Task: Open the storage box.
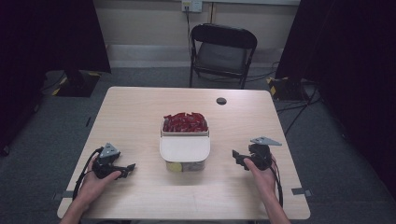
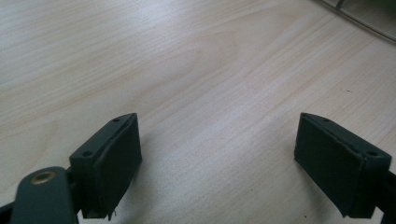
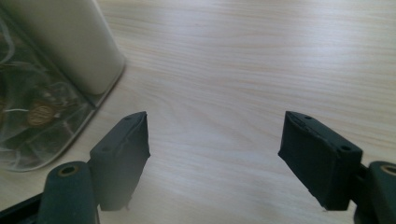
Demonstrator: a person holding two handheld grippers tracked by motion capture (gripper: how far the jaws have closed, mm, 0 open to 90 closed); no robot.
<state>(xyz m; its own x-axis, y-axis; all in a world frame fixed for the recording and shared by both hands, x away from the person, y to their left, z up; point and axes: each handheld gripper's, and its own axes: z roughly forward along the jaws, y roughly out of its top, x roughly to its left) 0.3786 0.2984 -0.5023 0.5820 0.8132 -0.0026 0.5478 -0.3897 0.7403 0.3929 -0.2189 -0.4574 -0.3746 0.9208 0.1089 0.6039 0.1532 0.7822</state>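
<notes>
A clear plastic container (image 1: 185, 164) stands mid-table with a cream lid (image 1: 185, 148) lying over its near half. Its far half is uncovered and heaped with red wrapped pieces (image 1: 185, 122). My left gripper (image 1: 128, 169) rests low on the table to the container's left, jaws wide apart over bare wood (image 2: 219, 154), nothing between them. My right gripper (image 1: 237, 157) sits to the container's right, also open and empty (image 3: 215, 154). In the right gripper view the container's clear wall (image 3: 42, 126) and lid edge (image 3: 70, 42) are at the upper left.
The wooden table (image 1: 140, 112) has a small dark round hole (image 1: 221, 101) near its far edge. A black folding chair (image 1: 222, 52) stands behind the table. Dark curtains hang at both sides, and cables run over the grey floor at the right.
</notes>
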